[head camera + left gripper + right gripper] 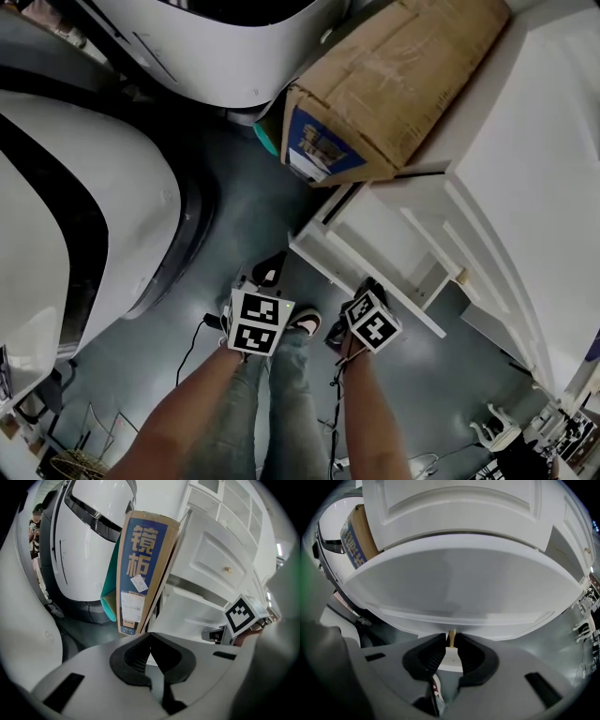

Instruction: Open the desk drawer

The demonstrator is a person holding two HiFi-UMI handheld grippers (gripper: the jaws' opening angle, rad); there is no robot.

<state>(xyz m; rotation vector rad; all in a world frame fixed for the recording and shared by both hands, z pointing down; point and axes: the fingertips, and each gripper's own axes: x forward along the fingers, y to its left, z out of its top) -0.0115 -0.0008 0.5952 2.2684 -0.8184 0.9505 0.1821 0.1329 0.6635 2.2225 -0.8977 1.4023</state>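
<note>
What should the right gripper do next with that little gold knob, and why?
Probably pull the knob gently toward the person: the right gripper is clamped on it, and the drawer stands only partly out.

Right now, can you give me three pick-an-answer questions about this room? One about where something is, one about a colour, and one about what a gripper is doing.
1. Where is the cardboard box?
A. leaning against the white desk
B. inside a drawer
C. held in a gripper

2. What colour is the box's label?
A. red
B. blue
C. yellow

3. What is the right gripper doing?
A. hanging wide open
B. holding a shoe
C. closed on the gold drawer knob

Answers:
1 A, it tilts onto the desk's edge.
2 B, its end panel is blue.
3 C, both jaws pinch the knob.
</note>
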